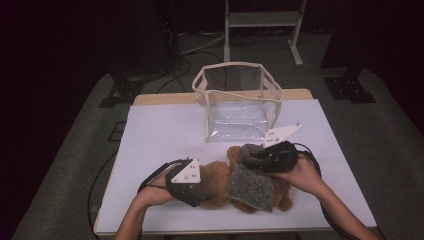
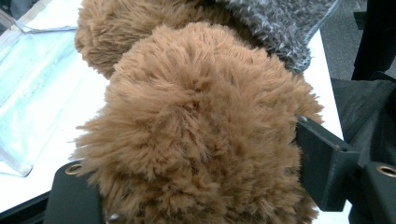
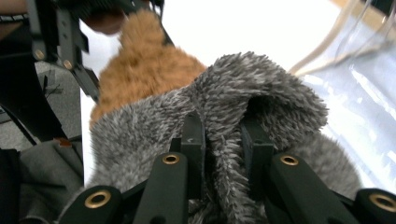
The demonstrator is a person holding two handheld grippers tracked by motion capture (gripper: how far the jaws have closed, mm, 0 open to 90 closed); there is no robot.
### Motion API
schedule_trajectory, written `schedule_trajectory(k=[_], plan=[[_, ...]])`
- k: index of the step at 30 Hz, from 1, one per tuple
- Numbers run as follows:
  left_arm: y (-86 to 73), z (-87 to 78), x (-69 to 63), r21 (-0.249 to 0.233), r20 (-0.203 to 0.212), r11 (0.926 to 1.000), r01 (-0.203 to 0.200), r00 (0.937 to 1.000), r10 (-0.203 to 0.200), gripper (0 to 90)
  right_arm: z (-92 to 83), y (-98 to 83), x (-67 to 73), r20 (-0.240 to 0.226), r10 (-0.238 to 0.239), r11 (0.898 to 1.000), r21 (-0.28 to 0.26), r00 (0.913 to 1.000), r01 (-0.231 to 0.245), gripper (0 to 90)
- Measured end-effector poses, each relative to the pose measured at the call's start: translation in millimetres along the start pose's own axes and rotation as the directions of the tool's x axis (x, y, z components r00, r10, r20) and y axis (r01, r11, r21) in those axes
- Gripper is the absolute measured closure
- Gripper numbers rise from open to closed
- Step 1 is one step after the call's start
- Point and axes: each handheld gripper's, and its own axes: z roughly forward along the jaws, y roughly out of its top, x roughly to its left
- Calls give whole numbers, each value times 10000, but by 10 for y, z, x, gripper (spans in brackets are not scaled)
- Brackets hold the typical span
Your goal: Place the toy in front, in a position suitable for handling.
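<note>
- Dark room; white table [image 1: 165, 130] under the lamp, floor cables behind.
- Clear bag [image 1: 239, 100] stands open at the back of the table, mouth up.
- Brown bear [image 1: 216, 180] lies just in front of the bag, a grey cloth [image 1: 250, 182] draped over it.
- Left gripper [image 1: 200, 196] clamps the bear's fur [image 2: 196, 130], likely to anchor it.
- Right gripper [image 3: 223, 149] pinches a fold of cloth, jaws nearly together, probably to work it along the bear.
- Nothing lies between bear and bag; the bag's soft rim could catch.
</note>
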Motion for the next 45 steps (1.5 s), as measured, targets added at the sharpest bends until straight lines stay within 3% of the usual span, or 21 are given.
schedule_trajectory(k=[5,10,13,17,20,22,24,28,31,36,40,45], plan=[[18,2,-4,93,-35,9999,-132,9999,132,259,26,240,67,-94,-501,9982,-345,9987,498,742],[38,15,-17,161,-100,9995,-273,9996,275,260,297,429,98,-598,-710,9973,-255,9957,696,742],[36,14,-17,180,-72,9993,-317,9995,318,260,466,448,143,-1082,-977,9952,-60,9893,976,742],[21,12,-20,163,-50,9996,-241,9997,242,255,550,395,174,-1249,-1058,9932,359,9865,1110,744],[9,-20,10,248,-106,9997,-49,9999,52,221,515,325,126,-1050,-1045,9903,801,9890,1132,748],[-20,-49,47,172,-73,9994,299,9995,-298,201,488,257,103,-849,-1106,9863,1133,9902,1198,748],[-46,-66,76,87,-69,9986,514,9987,-513,203,451,235,83,-779,-1039,9875,1108,9915,1122,747],[-33,-12,51,58,-34,9993,360,9993,-360,231,424,304,118,-618,-1121,9897,829,9918,1171,747],[-44,-19,51,-3,-36,9993,375,9993,-375,231,447,312,134,-586,-1399,9845,980,9884,1451,746],[-60,-29,57,-62,-55,9989,455,9989,-456,230,255,161,22,-415,-810,9934,787,9959,840,747],[-60,-30,54,-43,-42,9991,428,9991,-429,227,-31,-83,-122,190,-205,9971,739,9996,191,747],[-54,-21,58,-44,-26,9991,427,9991,-427,226,-358,-375,-291,954,583,9953,712,9937,-653,746]])
